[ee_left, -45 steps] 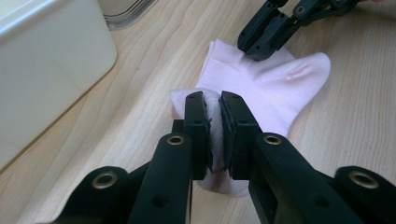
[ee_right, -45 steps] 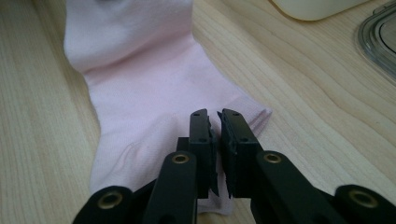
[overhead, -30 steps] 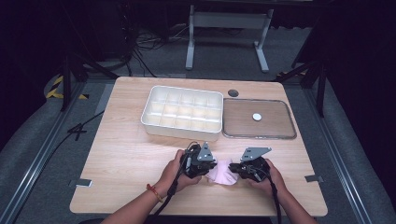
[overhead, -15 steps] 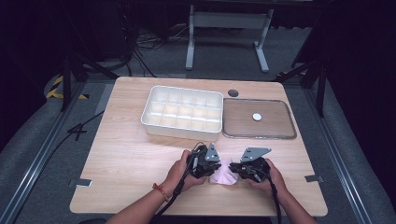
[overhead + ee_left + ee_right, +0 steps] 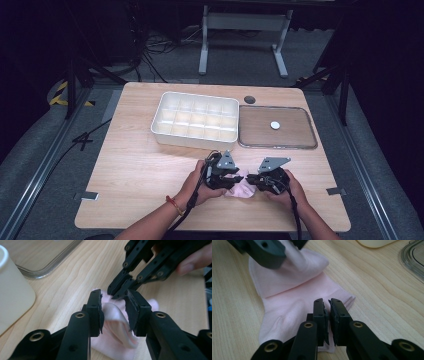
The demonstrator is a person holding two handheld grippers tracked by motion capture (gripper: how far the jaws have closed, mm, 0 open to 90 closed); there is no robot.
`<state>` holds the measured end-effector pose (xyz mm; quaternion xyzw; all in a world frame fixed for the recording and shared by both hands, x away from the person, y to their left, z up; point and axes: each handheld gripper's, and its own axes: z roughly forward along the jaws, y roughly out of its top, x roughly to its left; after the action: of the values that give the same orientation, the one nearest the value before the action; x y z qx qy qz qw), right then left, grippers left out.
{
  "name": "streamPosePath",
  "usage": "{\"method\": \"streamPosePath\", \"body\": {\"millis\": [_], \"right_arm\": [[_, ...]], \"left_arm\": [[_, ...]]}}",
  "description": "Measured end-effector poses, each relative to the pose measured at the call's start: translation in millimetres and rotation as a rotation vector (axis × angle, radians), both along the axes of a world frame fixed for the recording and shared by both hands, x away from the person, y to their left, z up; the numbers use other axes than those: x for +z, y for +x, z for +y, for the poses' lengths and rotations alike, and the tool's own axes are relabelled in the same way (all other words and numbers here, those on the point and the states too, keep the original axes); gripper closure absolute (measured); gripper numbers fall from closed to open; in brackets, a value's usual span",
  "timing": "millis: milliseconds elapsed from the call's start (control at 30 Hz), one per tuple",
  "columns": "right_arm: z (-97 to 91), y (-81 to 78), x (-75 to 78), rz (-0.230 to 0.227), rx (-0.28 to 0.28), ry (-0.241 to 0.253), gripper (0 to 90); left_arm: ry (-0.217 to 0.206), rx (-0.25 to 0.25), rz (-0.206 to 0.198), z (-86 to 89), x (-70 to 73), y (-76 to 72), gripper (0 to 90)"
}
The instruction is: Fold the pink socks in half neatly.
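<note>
The left hand-held gripper [image 5: 113, 308] has just opened its jaws, slack around a fold of the pink sock [image 5: 294, 300] at the bench's [image 5: 135, 165] six o'clock edge, while the right hand-held gripper [image 5: 329, 315] pinches the sock's edge, so the fold looks set.

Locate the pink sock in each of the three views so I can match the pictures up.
High view: the pink sock lies on the table's near edge, between the two grippers.
Left gripper view: low in the centre, a fold of it rising between that gripper's own fingers.
Right gripper view: centre and upper left, its near edge at that gripper's fingers.
Shared landmark: the clear tray, also seen upper left and far right.
</note>
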<state>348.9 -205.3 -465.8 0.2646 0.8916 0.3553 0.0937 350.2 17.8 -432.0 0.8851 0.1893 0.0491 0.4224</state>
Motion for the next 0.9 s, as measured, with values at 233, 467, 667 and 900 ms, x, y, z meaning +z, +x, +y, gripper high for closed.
{"method": "streamPosePath", "body": {"millis": [233, 467, 667, 900], "right_arm": [[-0.3, 0.4, -0.3, 0.004, 0.001, 0.004, 82.9], [0.0, 0.4, -0.2, 0.004, -0.001, 0.002, 82.9], [-4.7, 0.9, 5.9, -0.009, -0.012, 0.002, 82.1], [-9.9, -5.7, 27.0, -0.076, -0.039, 0.078, 83.2]], "left_arm": [[-0.017, 0.005, -0.032, 20.6, 11.9, -4.4, 68.1], [0.085, -0.054, -0.029, 24.0, -15.3, -15.8, 71.6], [0.145, -0.076, -0.031, 17.4, -32.2, -20.4, 70.9], [0.144, -0.088, -0.022, 16.8, -37.1, -20.3, 70.2]]}}
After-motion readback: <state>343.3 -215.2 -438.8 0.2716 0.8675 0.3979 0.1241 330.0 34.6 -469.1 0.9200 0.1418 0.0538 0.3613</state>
